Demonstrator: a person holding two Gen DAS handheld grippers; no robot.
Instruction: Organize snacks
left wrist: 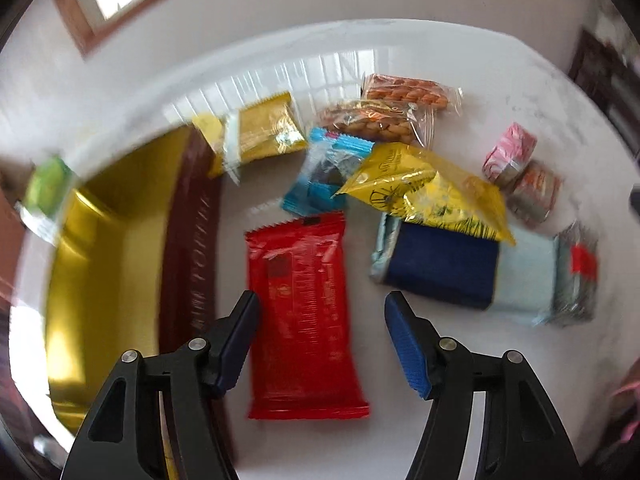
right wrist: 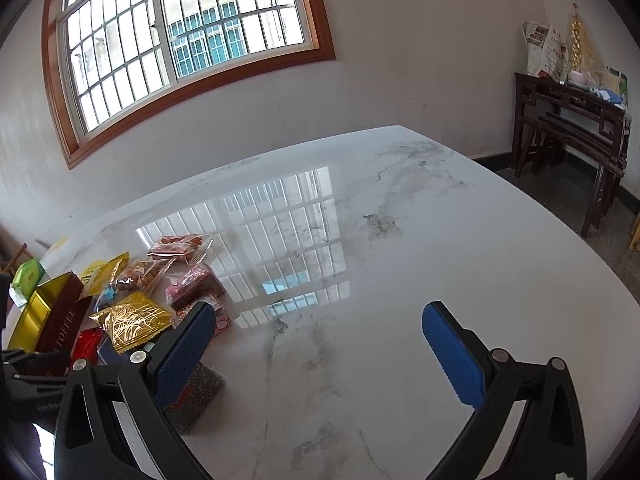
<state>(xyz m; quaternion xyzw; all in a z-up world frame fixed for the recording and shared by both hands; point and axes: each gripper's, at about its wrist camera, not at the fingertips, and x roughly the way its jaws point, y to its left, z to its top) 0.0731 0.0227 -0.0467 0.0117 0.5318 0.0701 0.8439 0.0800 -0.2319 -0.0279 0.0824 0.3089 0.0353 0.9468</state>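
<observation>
Left gripper [left wrist: 322,312] points steeply down over a flat red foil snack packet [left wrist: 304,320] lying on the glossy white marbled tabletop [left wrist: 460,60]. Jaws parted, nothing pressed between the blue pads [left wrist: 408,348]; the packet lies below the gap, wider at its near end than the gap itself. Whether the tips touch it, cannot tell.

Step in hand, as I judge it: between picks, lining up on the red packet. The open gold-lined tin with a dark maroon lettered wall [left wrist: 108,280] sits just to the packet's left, apparently empty in the part shown. Next move calls for a descent onto the packet, pads across its narrow width, then a short carry left over the tin wall. Foil is slick and flat; a shallow bite may slip.

Other snacks clustered beyond: yellow crinkled bag [left wrist: 432,188] overlapping a navy and pale-blue pack [left wrist: 452,272], blue-wrapped sweet [left wrist: 320,168], gold sachet [left wrist: 268,128], clear nut packs [left wrist: 376,120].

Right gripper [right wrist: 316,344] wide open, empty, aimed over bare tabletop to the right of the pile.

Right wrist view alone gives the barred window [right wrist: 180,40], a dark side table [right wrist: 572,128], and the tin standing at the table's left edge. Left wrist view alone shows the tin's interior and the whole red packet.
</observation>
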